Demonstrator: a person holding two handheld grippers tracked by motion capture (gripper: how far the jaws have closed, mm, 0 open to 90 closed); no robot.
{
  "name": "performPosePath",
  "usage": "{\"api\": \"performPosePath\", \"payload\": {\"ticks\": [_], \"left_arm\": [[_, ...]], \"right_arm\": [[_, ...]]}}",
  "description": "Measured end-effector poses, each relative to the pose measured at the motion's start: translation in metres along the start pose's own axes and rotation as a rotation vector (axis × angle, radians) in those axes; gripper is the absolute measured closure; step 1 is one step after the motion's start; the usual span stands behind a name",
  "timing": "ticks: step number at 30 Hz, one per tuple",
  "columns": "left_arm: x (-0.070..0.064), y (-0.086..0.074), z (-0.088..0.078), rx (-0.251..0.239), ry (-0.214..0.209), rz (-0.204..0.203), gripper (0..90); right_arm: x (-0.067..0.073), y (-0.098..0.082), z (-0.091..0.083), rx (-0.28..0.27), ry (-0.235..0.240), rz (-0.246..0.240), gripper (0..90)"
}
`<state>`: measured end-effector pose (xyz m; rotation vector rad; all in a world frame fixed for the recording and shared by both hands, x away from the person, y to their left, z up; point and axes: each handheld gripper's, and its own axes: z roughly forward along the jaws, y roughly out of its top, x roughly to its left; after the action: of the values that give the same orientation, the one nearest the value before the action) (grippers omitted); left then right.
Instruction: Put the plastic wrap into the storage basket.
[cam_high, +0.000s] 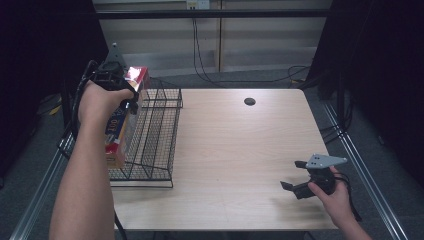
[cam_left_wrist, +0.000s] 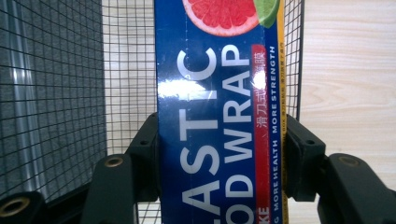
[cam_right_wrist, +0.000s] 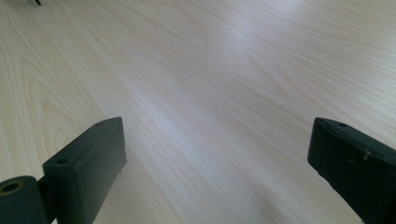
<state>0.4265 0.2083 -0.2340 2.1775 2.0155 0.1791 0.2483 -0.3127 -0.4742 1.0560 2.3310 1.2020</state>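
Table (cam_high: 235, 165): light wood-grain top; it carries the wire rack at its left edge and the right gripper near its right front corner. A small dark round spot (cam_high: 249, 101) sits near the far edge.
Wire rack (cam_high: 155, 135): black mesh basket, standing on the left part of the table, long side running away from the person. In the left gripper view its mesh (cam_left_wrist: 126, 70) lies behind and on both sides of the box.
Plastic wrap box (cam_high: 122, 117): long blue carton with white lettering and a red end, held lengthwise over the left side of the rack, tilted with its far end higher. Whether its lower end touches the rack cannot be told. In the left gripper view the box (cam_left_wrist: 215, 126) runs up between the jaws, a citrus picture at its top.
Left gripper (cam_high: 120, 87): held by the person's left hand, raised above the far left end of the rack. Jaw state: clamped on the plastic wrap box, one black pad pressed against each long side.
Right gripper (cam_high: 295, 175): held in the right hand low over the table's right front area, well apart from the rack, pointing left. Jaw state: spread wide, only bare tabletop between them.
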Motion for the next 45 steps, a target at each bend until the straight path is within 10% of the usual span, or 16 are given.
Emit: {"api": "performPosePath", "payload": {"ticks": [45], "left_arm": [[0.039, -0.002, 0.01, -0.005, 0.033, -0.045, 43.3]], "right_arm": [[0.0, 0.0, 0.001, 0.004, 0.004, 0.001, 3.7]]}}
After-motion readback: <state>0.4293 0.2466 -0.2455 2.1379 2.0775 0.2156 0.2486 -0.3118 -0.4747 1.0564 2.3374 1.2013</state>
